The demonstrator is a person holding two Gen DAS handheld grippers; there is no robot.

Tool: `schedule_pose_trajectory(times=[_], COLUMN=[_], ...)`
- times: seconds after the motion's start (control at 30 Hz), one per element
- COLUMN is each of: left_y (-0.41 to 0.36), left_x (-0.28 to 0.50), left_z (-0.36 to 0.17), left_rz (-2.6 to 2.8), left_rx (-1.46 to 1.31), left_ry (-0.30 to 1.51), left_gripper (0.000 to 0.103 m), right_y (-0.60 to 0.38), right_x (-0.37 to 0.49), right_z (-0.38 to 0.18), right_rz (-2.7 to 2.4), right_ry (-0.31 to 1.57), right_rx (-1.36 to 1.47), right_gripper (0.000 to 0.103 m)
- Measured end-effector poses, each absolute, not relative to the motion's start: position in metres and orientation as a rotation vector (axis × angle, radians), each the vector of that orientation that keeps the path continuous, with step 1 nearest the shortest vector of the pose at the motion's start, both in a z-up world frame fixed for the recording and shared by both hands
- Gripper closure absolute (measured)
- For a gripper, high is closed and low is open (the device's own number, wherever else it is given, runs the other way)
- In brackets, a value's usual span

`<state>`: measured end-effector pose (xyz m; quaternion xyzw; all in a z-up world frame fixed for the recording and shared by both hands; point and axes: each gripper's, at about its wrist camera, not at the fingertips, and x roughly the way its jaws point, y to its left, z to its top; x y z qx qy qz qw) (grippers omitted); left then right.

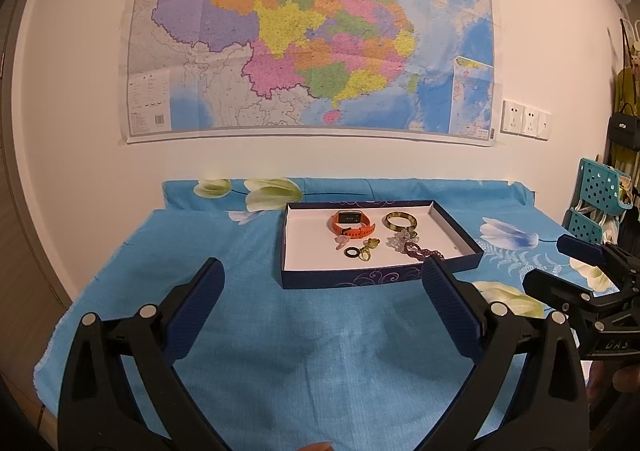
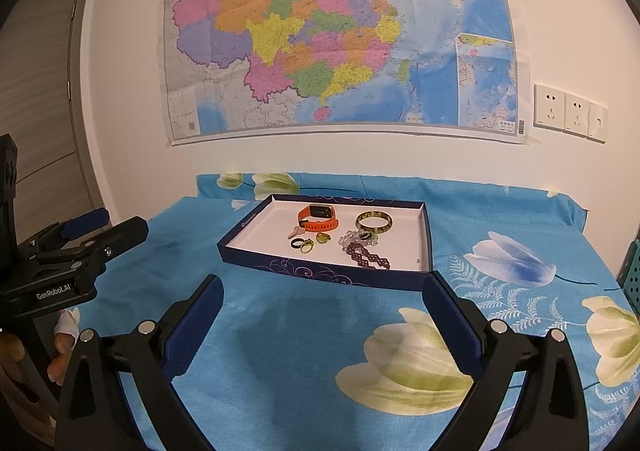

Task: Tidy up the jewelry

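Observation:
A shallow dark-blue box with a white floor sits on the blue cloth. Inside lie an orange watch, a green-brown bangle, a dark red bead bracelet, a pale bead cluster, a black ring and small green rings. My left gripper is open, empty, short of the box's front wall. My right gripper is open and empty too, also short of the box.
The table carries a blue flowered cloth. A big map hangs on the wall, wall sockets to its right. Teal baskets stand at the right edge. A door is at left.

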<state>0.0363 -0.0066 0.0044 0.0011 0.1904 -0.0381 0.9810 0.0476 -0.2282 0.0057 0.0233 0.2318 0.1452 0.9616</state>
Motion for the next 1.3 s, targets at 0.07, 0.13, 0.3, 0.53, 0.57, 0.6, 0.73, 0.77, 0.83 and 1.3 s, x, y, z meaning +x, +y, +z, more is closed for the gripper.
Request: schedule_pose_trajectory(times=[0.07,0.13,0.3,0.53,0.57,0.6,0.73,0.77,0.83,1.3], left_y=[-0.0069,-0.0071,-0.0075,-0.0081,-0.0078,-0.0078,-0.0081,-0.0079,-0.0078,-0.008], left_x=[0.0357,0.0351,0.0351,0.0346,0.0346,0.0345,0.0346,0.0346,0.0344,0.0312], left_z=[0.0042,0.0039,0.0038,0.0032,0.0036,0.0034,0.0033,0.0035,0.0034,0.0039], left_rz=[-0.078,-0.077,-0.078,-0.076,-0.075,-0.075,-0.077,-0.076,-0.078,-0.074], left_rx=[0.002,0.003,0.003,0.005,0.004,0.003,0.004,0.004,0.002,0.004], left_ry=[0.382,0.382,0.382,0.382,0.38,0.379,0.38,0.379,0.378,0.369], left_gripper=[0.006,0.006,0.006,0.006,0.006,0.006,0.006,0.006,0.006,0.006], right_y=[-0.2281,-0.2281,-0.2284,-0.2276,-0.2277,-0.2278,-0.2279,-0.2276,-0.2278,-0.2283], right_x=[0.0468,0.0464,0.0461,0.0452,0.0448,0.0446,0.0449,0.045,0.0446,0.043], right_z=[0.0063,0.0063,0.0066,0.0067,0.0068,0.0068,0.0068,0.0068,0.0068,0.0087], right_rz=[0.294,0.293,0.294,0.296,0.296,0.295,0.296,0.297,0.296,0.296], right_ry=[0.467,0.469,0.468,0.47,0.47,0.467,0.468,0.47,0.468,0.461], right_rx=[0.047,0.047,0.048,0.048,0.048,0.049,0.049,0.048,0.048,0.054], right_gripper=[0.007,0.007,0.007,0.007,0.007,0.007,0.007,0.007,0.007,0.007])
